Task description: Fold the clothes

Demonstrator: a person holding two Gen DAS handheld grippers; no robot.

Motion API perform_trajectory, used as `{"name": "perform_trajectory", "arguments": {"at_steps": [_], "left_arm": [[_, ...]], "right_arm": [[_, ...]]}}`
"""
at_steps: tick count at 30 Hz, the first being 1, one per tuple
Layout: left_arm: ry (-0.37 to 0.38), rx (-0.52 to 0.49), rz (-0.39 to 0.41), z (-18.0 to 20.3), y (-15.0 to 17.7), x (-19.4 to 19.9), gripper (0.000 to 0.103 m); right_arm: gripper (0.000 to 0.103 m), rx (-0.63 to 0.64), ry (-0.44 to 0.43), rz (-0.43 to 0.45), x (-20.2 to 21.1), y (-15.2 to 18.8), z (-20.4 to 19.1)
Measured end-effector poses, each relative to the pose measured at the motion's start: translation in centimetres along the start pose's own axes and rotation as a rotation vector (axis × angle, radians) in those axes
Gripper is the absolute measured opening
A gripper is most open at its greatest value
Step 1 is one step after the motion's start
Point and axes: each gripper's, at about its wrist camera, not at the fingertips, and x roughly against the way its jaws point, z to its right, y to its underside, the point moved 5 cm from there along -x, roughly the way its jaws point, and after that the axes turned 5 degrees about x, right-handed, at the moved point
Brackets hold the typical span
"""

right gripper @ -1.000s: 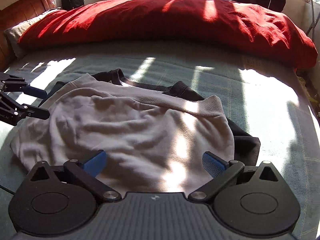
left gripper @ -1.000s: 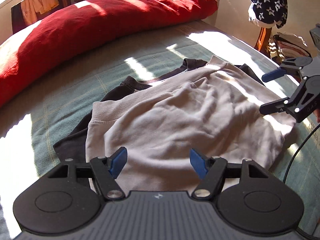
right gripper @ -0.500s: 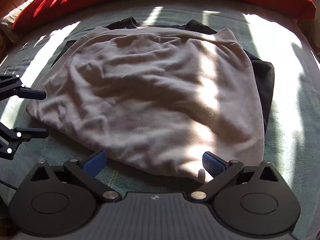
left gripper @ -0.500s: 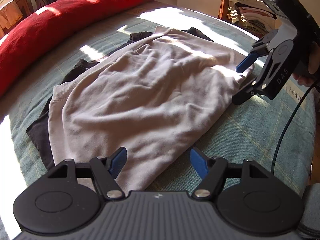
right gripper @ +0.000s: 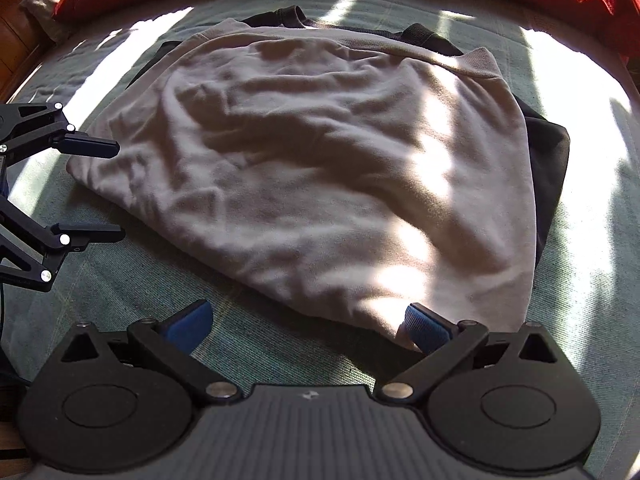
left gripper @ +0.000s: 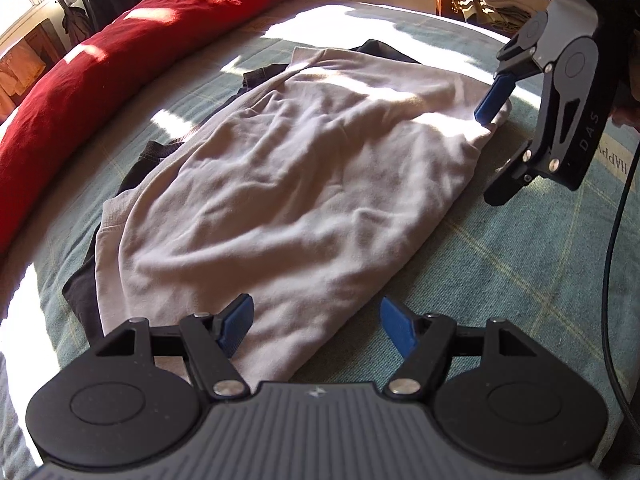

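A pale grey sweatshirt lies spread on the bed over a black garment that shows only at its edges. My left gripper stands open at one near corner, its left pad over the cloth, the right pad over the bedcover. My right gripper is open at the other near corner, whose tip touches its right pad. Each gripper shows in the other's view: the right gripper at the garment's far right corner, the left gripper at the left edge. The sweatshirt is wrinkled.
A green checked bedcover lies under the clothes. A long red duvet runs along the far side of the bed. Folded clothes sit on a chair beyond the bed. A black cable hangs at the right.
Both grippers have dropped down and come in close to the sweatshirt's near corners, tilting down toward the bed. The jaws stay open. The sweatshirt has not been lifted.
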Motion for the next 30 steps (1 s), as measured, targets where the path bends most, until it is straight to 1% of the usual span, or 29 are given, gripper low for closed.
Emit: {"name": "perform_trajectory", "arguments": {"at_steps": [4,9,12,14,15,17,18,20,23,25,28,30], "left_arm": [[-0.088,-0.139,-0.002,1.5,0.2,-0.7,0.071],[-0.223,-0.361,-0.005,2.6,1.2,-1.5,0.072],[-0.273,-0.487,-0.009,2.7,2.0,-2.1,0.075],[-0.305,-0.563,0.0,2.5,2.5,-2.3,0.079],[-0.316,-0.583,0.005,2.3,2.7,-2.3,0.081],[-0.328,-0.602,0.013,1.8,3.0,-2.2,0.081],[-0.337,-0.606,0.014,1.5,3.2,-2.2,0.082],[-0.362,-0.62,0.009,0.8,3.8,-2.3,0.083],[-0.389,-0.608,0.011,-0.1,4.2,-2.5,0.086],[-0.391,-0.599,0.024,0.1,4.0,-2.7,0.086],[-0.382,-0.626,0.068,0.8,3.1,-3.1,0.086],[-0.373,-0.624,0.087,1.0,2.5,-3.4,0.086]], "right_arm": [[0.103,0.055,0.017,0.016,0.2,0.4,0.0],[0.103,0.356,0.19,0.06,0.5,1.4,-1.4],[0.103,0.539,0.296,0.087,0.8,1.9,-2.3],[0.103,0.635,0.35,0.058,-0.1,2.4,-2.7],[0.103,0.671,0.375,0.051,-0.6,2.7,-2.8],[0.103,0.741,0.426,0.041,-1.5,3.1,-2.9],[0.103,0.77,0.439,0.043,-1.9,3.2,-3.0],[0.103,0.797,0.46,0.05,-2.2,3.1,-3.1],[0.103,0.821,0.495,0.065,-2.3,2.8,-3.3],[0.103,0.819,0.509,0.078,-2.4,2.2,-3.6],[0.103,0.821,0.491,0.111,-2.7,0.7,-5.1],[0.103,0.836,0.472,0.141,-3.1,-0.4,-6.5]]}}
